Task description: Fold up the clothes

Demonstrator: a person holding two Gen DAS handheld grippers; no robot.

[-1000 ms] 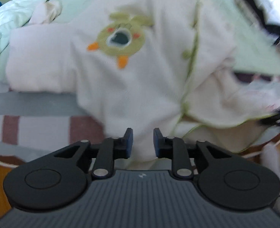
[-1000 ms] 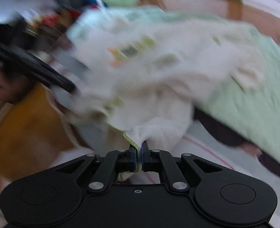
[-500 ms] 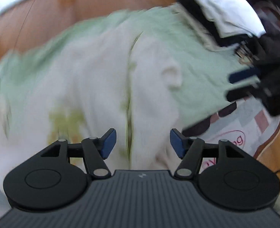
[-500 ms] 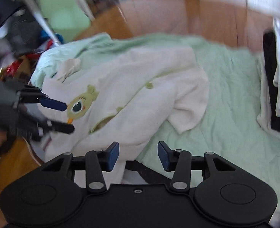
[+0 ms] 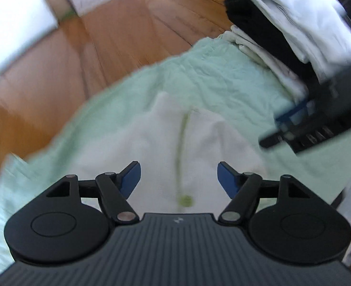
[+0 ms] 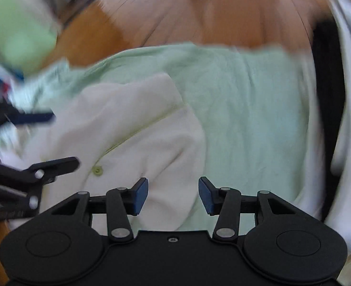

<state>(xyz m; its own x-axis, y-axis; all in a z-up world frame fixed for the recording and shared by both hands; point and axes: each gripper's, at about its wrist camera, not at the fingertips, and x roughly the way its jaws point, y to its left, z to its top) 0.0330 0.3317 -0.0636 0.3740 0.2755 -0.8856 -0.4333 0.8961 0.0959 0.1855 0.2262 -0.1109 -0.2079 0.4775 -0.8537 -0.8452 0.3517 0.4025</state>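
Observation:
A cream baby garment (image 5: 199, 143) with green trim and a green button (image 5: 185, 200) lies spread on a mint green blanket (image 5: 211, 78). My left gripper (image 5: 178, 166) hovers over its buttoned front. Its jaws are opening and nothing is between them. In the right wrist view my right gripper (image 6: 173, 180) stands open above the garment's (image 6: 127, 124) right-hand edge, where cream cloth meets the blanket (image 6: 247, 107). It holds nothing. Each gripper shows in the other's view: the right one (image 5: 270, 131) at the right, the left one (image 6: 63, 140) at the left. Both views are motion-blurred.
A stack of folded clothes, white (image 5: 294, 16) over black (image 5: 259, 23), sits at the blanket's far right; the right wrist view shows it (image 6: 337, 95) along the right edge. Wooden floor (image 5: 104, 35) lies beyond the blanket. A blurred green object (image 6: 15, 31) is at upper left.
My right gripper let go of the cream cloth and opened. The left gripper's jaws widened. Both grippers swept across the garment, from the bird patch towards the side nearer the folded stack.

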